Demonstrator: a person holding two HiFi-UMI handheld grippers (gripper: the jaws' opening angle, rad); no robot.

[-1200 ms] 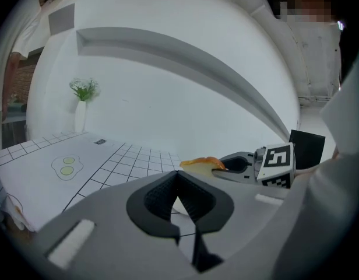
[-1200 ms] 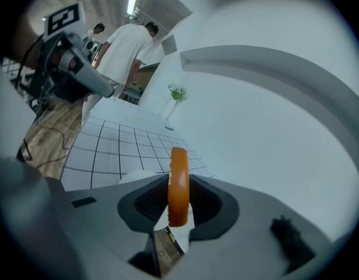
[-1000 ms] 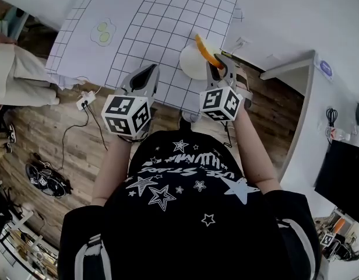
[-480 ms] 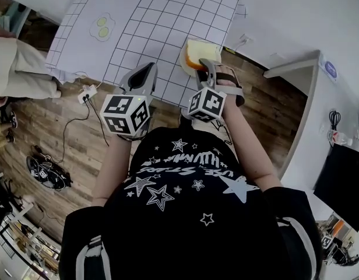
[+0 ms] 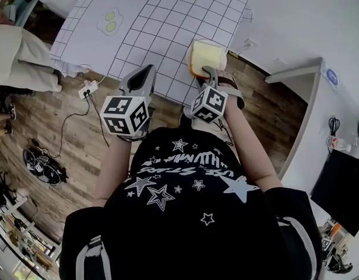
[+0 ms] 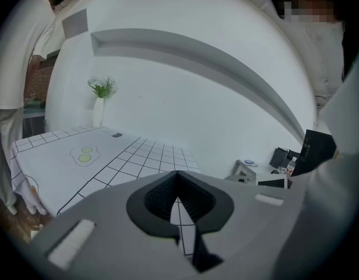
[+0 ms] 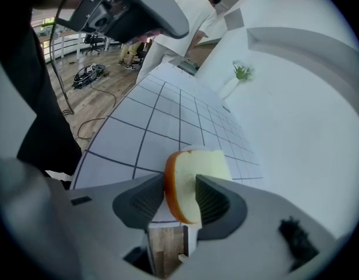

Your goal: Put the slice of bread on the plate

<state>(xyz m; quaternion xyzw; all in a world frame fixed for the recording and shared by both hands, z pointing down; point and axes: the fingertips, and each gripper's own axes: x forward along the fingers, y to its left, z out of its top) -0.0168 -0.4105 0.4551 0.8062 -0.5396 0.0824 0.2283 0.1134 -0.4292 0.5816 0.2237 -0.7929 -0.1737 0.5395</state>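
Observation:
The slice of bread (image 5: 208, 58), pale with an orange-brown crust, lies on the white plate (image 5: 191, 56) at the near edge of the grid-patterned table. My right gripper (image 5: 211, 73) points steeply down at it. Its jaws are opening, and in the right gripper view the slice (image 7: 188, 182) still sits between the two pads, crust towards the left one. My left gripper (image 5: 148, 70) hovers over the table's near edge, left of the plate. It is shut with nothing in it, its tips (image 6: 177, 174) meeting.
A fried-egg shape (image 5: 110, 21) lies on the cloth at the far left. A vase with a plant (image 6: 99, 101) stands at the table's back. A person in white (image 5: 19, 60) stands left, and a power strip with cables (image 5: 86, 89) lies on the wooden floor.
The right gripper came down and turned. The bread went from edge-on above the plate to lying flat on it. The left gripper barely shifted.

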